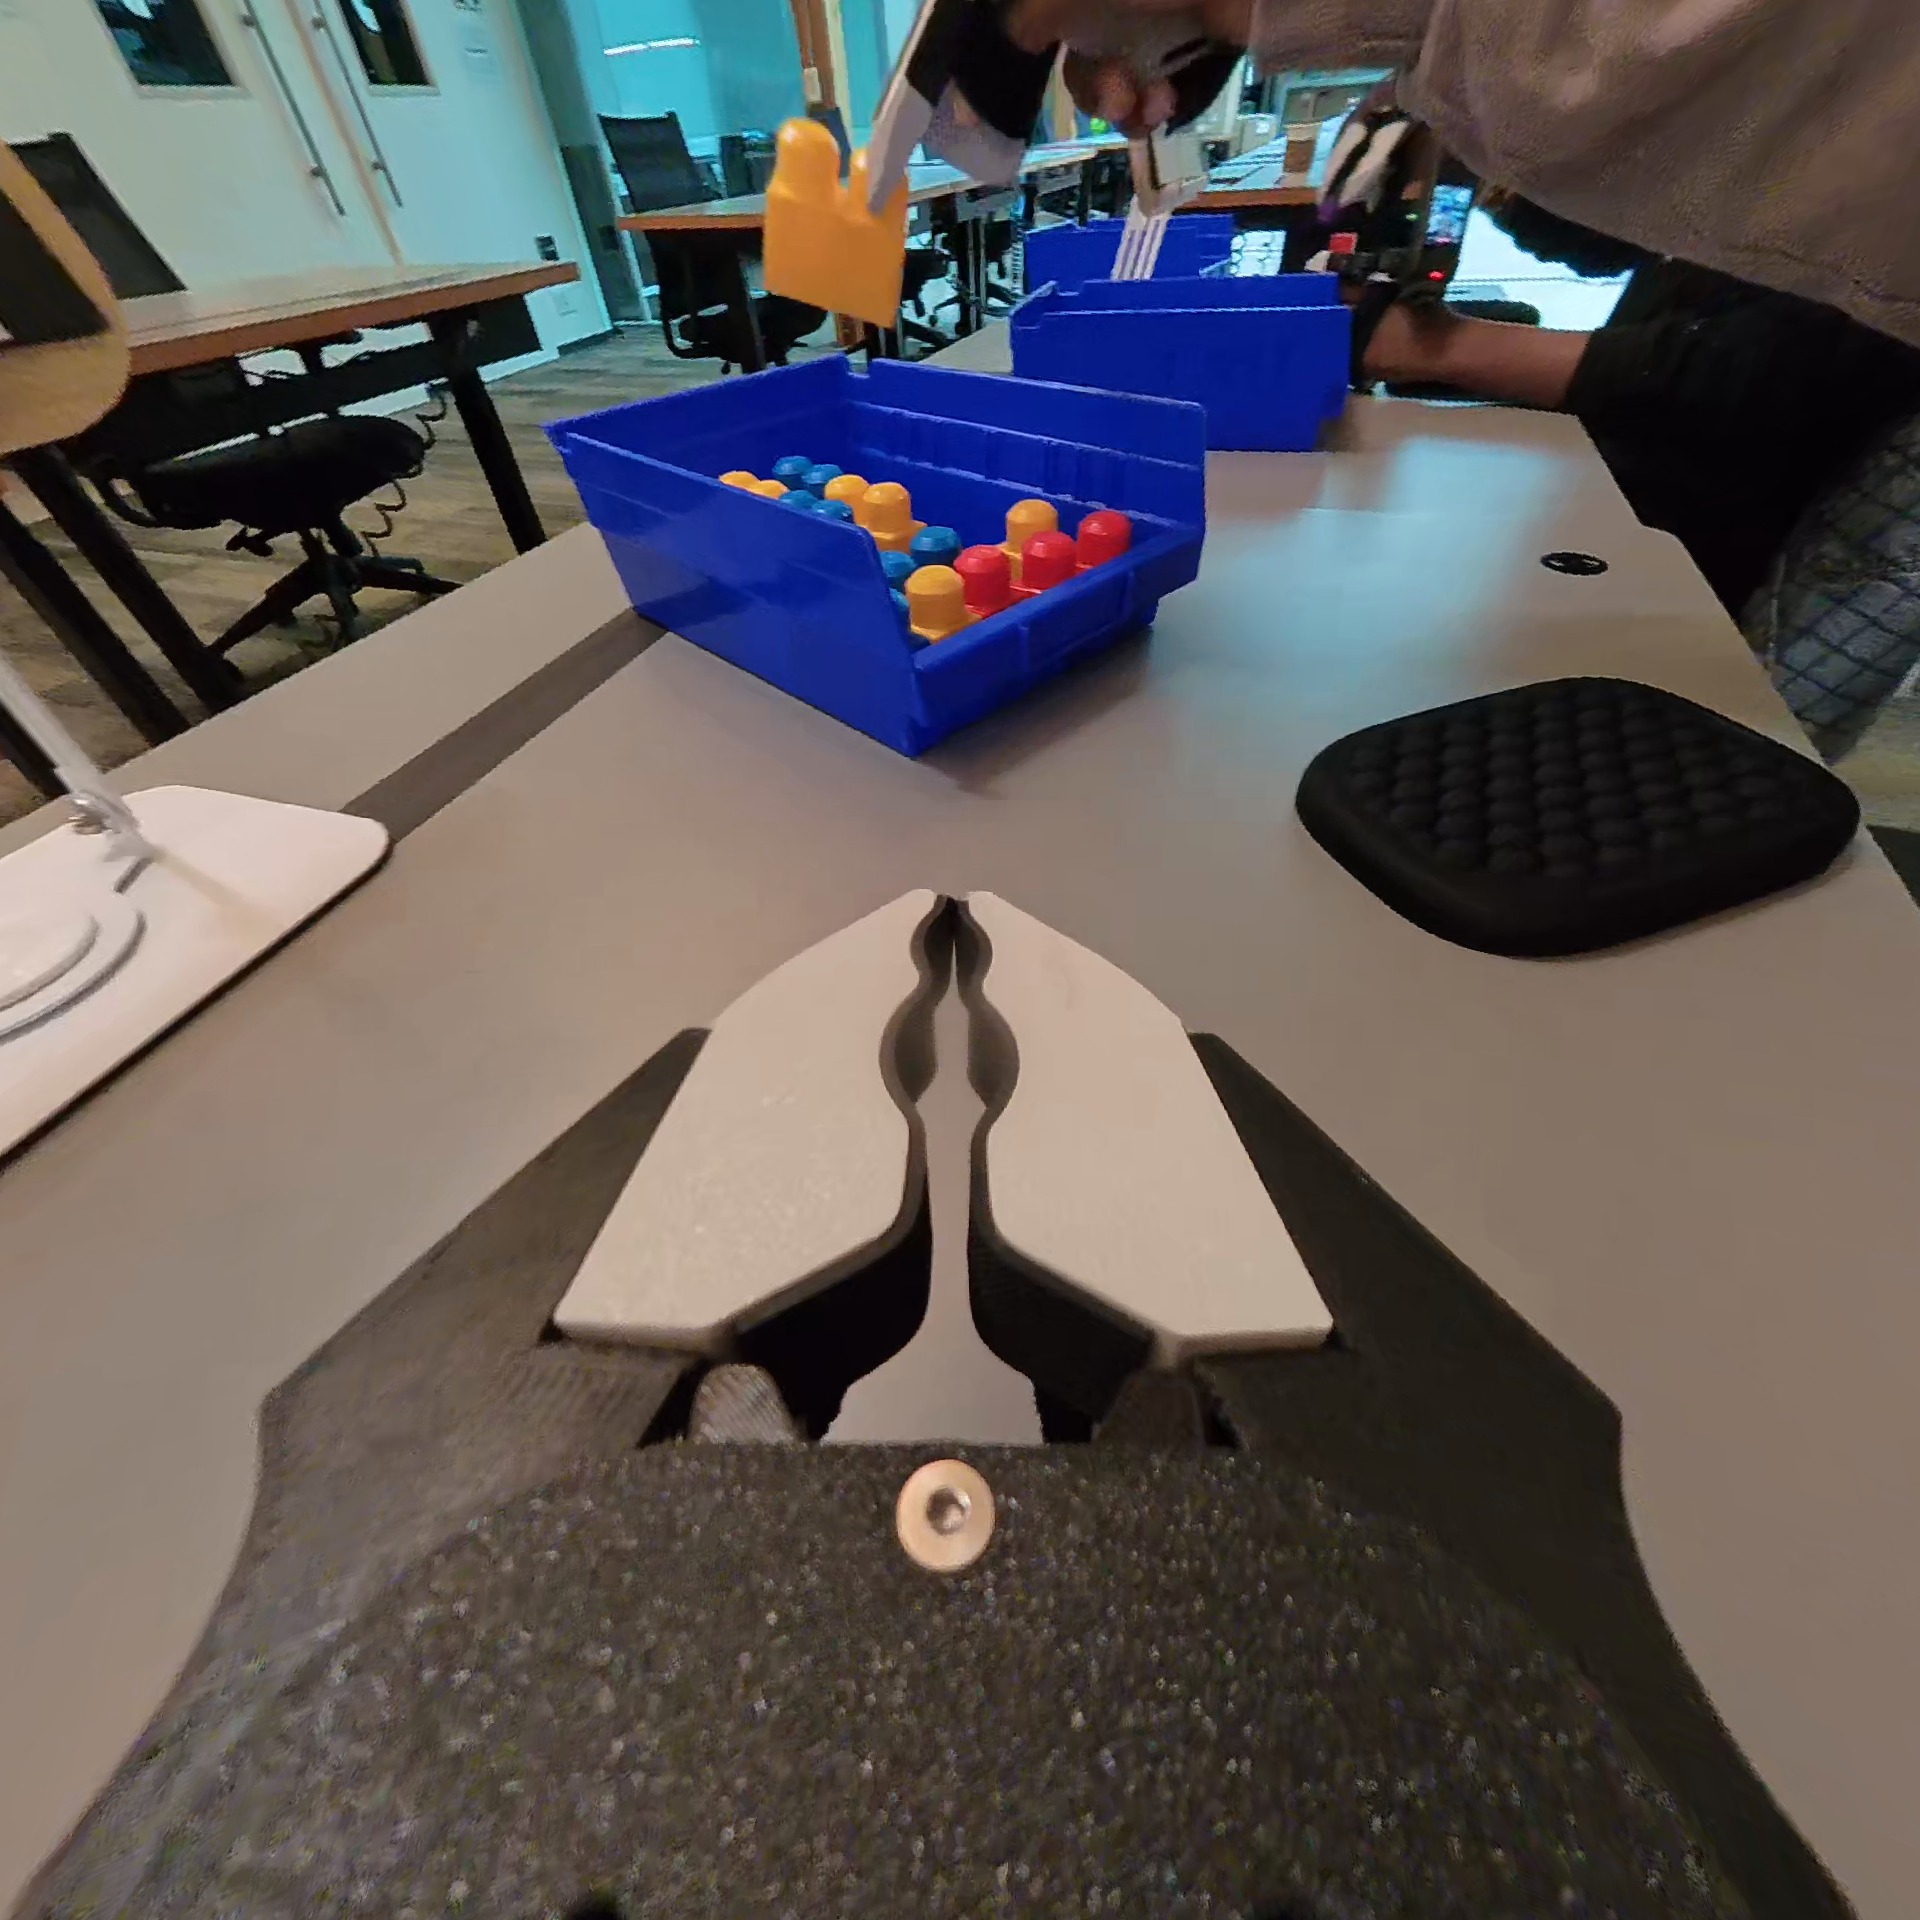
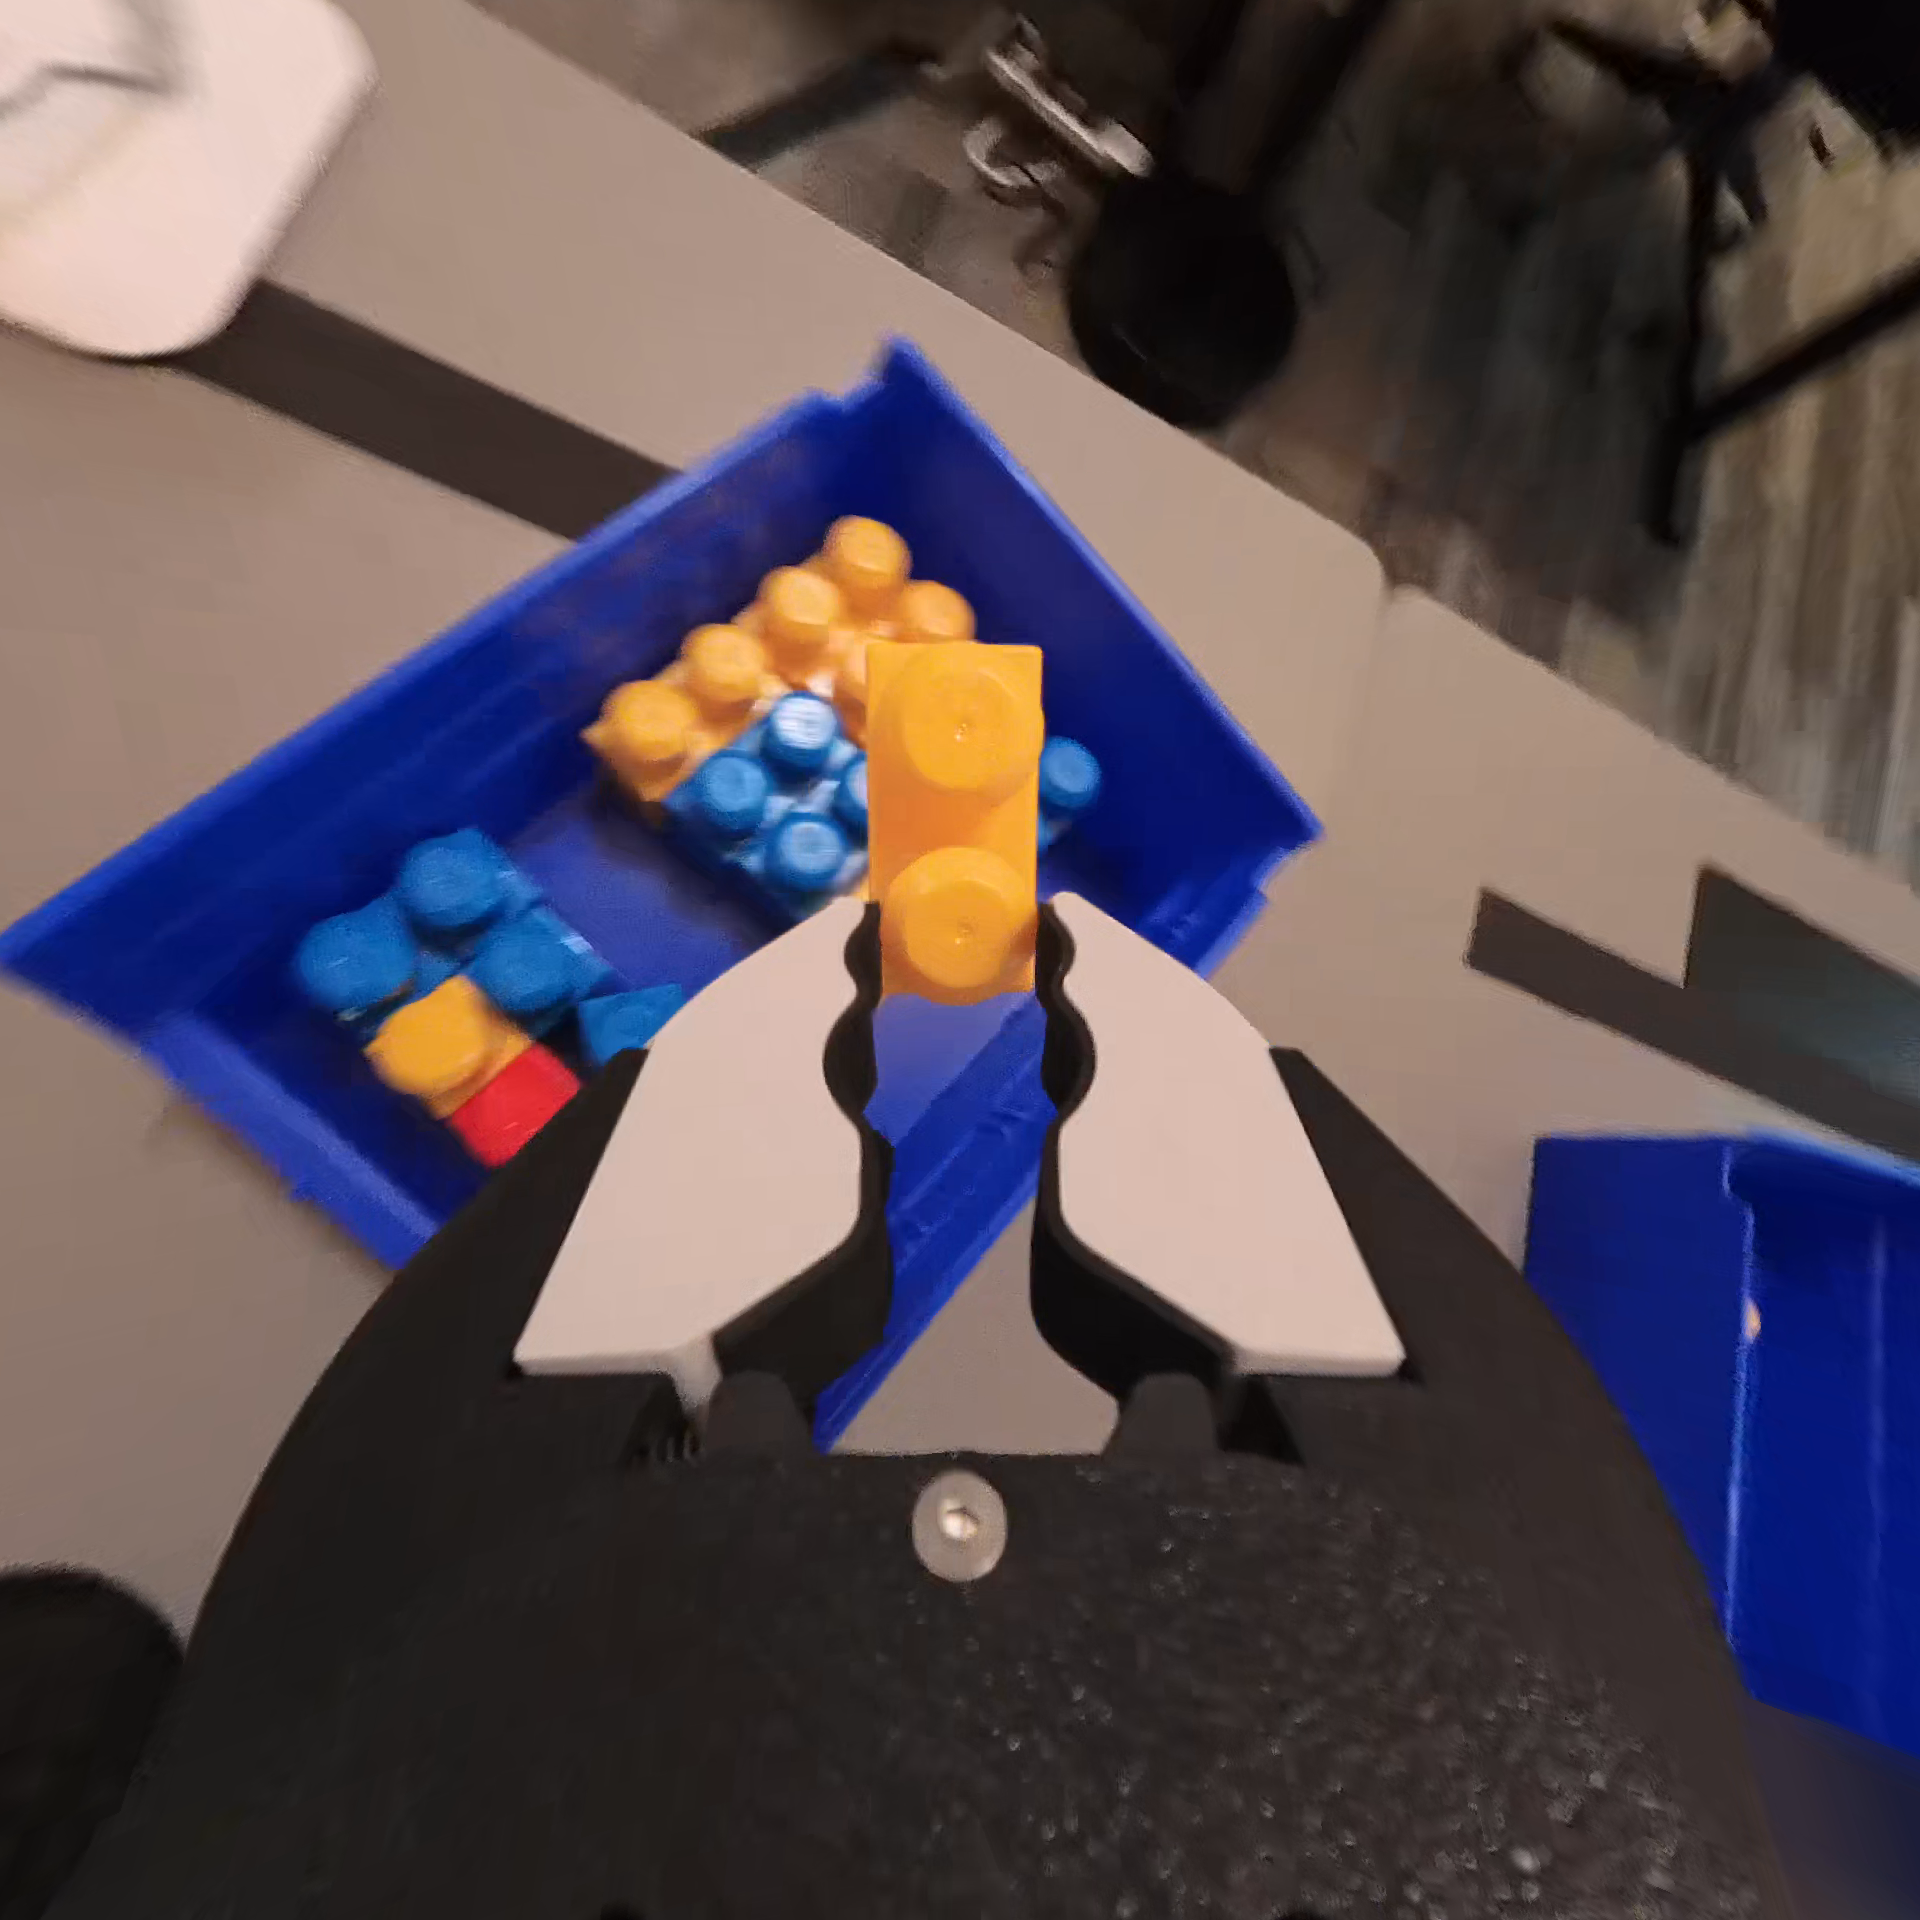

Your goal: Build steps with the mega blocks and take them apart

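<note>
Gripping a yellow block (image 2: 954, 821) by its near stud, right gripper (image 2: 954, 961) high over the blue bin (image 2: 1174, 665). Left gripper (image 1: 954, 914) closed, empty, low at six o'clock. Best carried level, squeezed firmly, set down clear of bin walls.

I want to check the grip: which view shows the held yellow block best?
Right wrist view: the yellow block sits close, pinched between the right gripper fingertips. Left wrist view shows it small and distant, above the blue bin.
</note>
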Demonstrator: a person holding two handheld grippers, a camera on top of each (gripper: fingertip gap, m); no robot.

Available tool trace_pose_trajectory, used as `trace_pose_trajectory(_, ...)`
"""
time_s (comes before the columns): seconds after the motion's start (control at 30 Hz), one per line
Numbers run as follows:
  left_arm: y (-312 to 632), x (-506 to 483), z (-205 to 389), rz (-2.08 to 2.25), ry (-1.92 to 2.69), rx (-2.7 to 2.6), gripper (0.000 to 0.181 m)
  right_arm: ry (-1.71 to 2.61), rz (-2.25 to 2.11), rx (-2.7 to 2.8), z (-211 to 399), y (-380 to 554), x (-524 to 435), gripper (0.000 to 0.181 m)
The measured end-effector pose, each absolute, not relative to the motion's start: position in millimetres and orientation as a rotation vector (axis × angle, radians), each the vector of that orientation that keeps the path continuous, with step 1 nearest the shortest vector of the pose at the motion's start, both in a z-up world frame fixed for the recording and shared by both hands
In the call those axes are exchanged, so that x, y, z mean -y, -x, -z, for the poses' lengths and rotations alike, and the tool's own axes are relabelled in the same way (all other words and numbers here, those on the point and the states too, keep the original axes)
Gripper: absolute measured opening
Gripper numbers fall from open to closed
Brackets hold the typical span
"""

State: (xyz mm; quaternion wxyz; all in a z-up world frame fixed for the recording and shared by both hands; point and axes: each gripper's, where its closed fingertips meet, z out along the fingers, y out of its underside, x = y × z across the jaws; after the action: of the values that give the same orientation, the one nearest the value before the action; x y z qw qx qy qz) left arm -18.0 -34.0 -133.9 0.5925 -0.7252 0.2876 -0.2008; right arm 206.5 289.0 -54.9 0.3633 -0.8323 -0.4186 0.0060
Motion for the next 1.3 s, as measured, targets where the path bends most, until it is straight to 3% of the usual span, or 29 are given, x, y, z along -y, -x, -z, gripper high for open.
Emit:
trace_pose_trajectory(0.33, 30, 29, 134, 0.439, 1.689, -0.625, 0.0, 2.533, 0.188, 0.652, 121, -238, -349, 0.028)
trace_pose_trajectory(0.87, 38, 26, 132, 0.4, 1.673, -0.609, 0.0, 2.645, 0.255, 0.461, 186, -235, -368, 0.029)
trace_pose_trajectory(1.0, 57, 21, 119, 0.349, 1.627, -0.51, 0.0, 2.468, 0.269, 0.552, 159, -229, -382, 0.035)
trace_pose_trajectory(1.2, 75, 16, 115, 0.301, 1.614, -0.44, 0.0, 1.847, -0.201, 0.674, 48, -153, -357, 0.039)
trace_pose_trajectory(1.27, 75, 15, 116, 0.288, 1.62, -0.441, 0.0, 1.687, -0.35, 0.667, 21, -131, -327, 0.03)
trace_pose_trajectory(1.3, 76, 15, 116, 0.276, 1.619, -0.44, 0.0, 1.615, -0.418, 0.663, 12, -121, -311, 0.018)
